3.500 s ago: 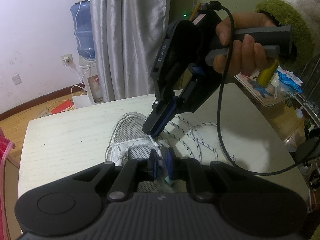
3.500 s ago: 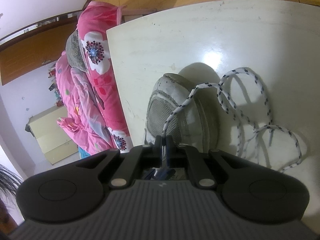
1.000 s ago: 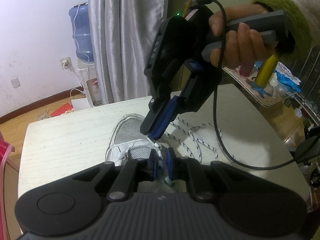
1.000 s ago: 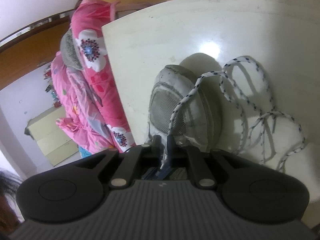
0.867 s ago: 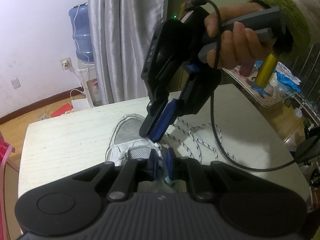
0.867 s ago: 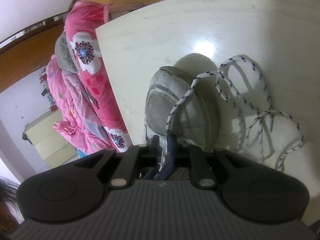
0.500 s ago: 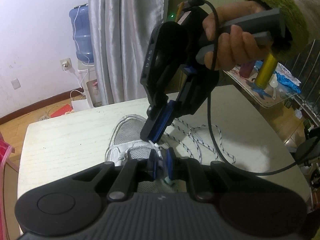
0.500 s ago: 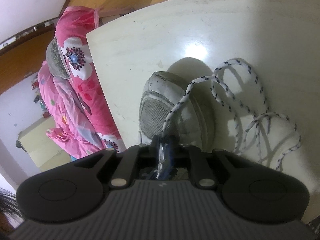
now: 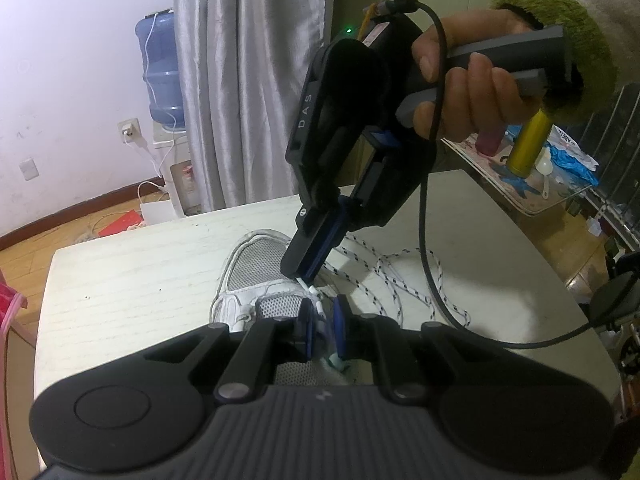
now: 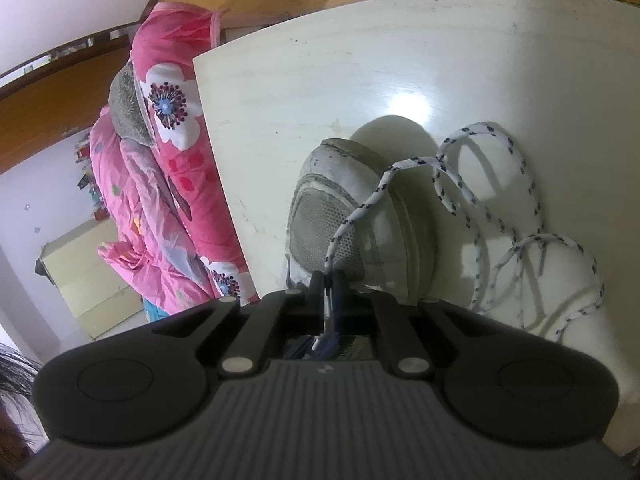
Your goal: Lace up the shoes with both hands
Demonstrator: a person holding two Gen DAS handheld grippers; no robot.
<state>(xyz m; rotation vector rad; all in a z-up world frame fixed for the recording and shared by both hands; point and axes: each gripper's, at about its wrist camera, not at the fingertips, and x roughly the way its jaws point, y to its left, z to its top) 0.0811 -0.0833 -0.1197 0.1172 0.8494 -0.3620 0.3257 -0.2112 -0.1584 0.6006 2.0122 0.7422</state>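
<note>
A water dispenser (image 9: 162,80) and a grey curtain (image 9: 256,80) are seen at 10 and 12 o'clock in the left wrist view, behind the pale surface (image 9: 132,264). The shoe (image 9: 256,280), white with grey mesh, lies on that surface near the middle, its toe pointing to 12 o'clock. The left gripper (image 9: 322,324) is set at the shoe's lacing area, at 6 o'clock of the toe; its jaws stand narrow, closed on the shoe's upper edge, with the white tip of the shoelace (image 9: 384,276) seen between the blue pads. The right gripper (image 9: 302,270), held by a hand (image 9: 472,92) in a green fleecy sleeve (image 9: 560,40), comes down from 2 o'clock; its jaws are shut on the lace tip just above the left gripper. The loose lace is spread in loops on the surface at 3 o'clock of the shoe. A tray of small items (image 9: 532,168) is seen at 3 o'clock, past the surface's edge.

In the right wrist view, pink flowered bedding (image 10: 160,184) lies at 9 o'clock beside the surface. The shoe's toe is at centre, and the lace runs from the closed jaws up over the toe, then coils at 3 o'clock.
</note>
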